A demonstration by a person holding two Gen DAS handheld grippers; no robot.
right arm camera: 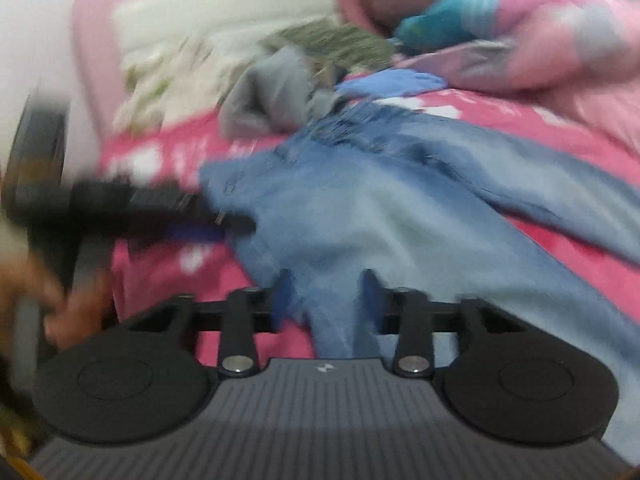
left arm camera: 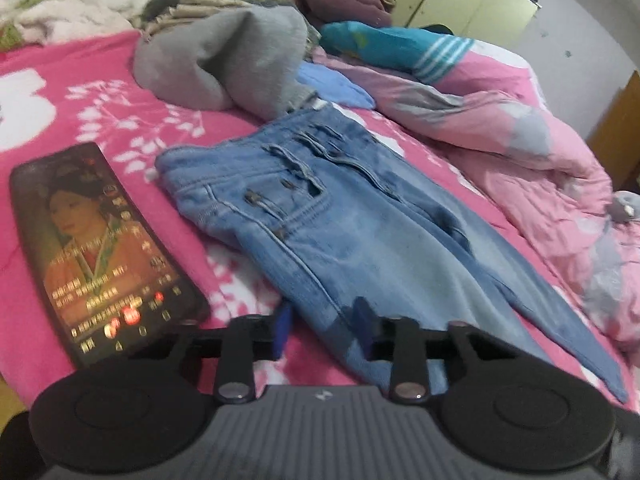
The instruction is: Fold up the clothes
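Jeans lie on the pink bed, folded lengthwise, waistband toward the grey sweater, legs running toward the cameras. A phone lies just beside them.

Left tongs: fingers apart with the leg's edge between them, pads not visibly pressing. Right tongs: about half open astride the lower leg, view badly blurred, nothing gripped.

Step, as judged: taking hold of the legs for the crosswise fold. Next move calls for both tongs to pinch the denim through all layers, then carry it up toward the waistband, clear of the phone.
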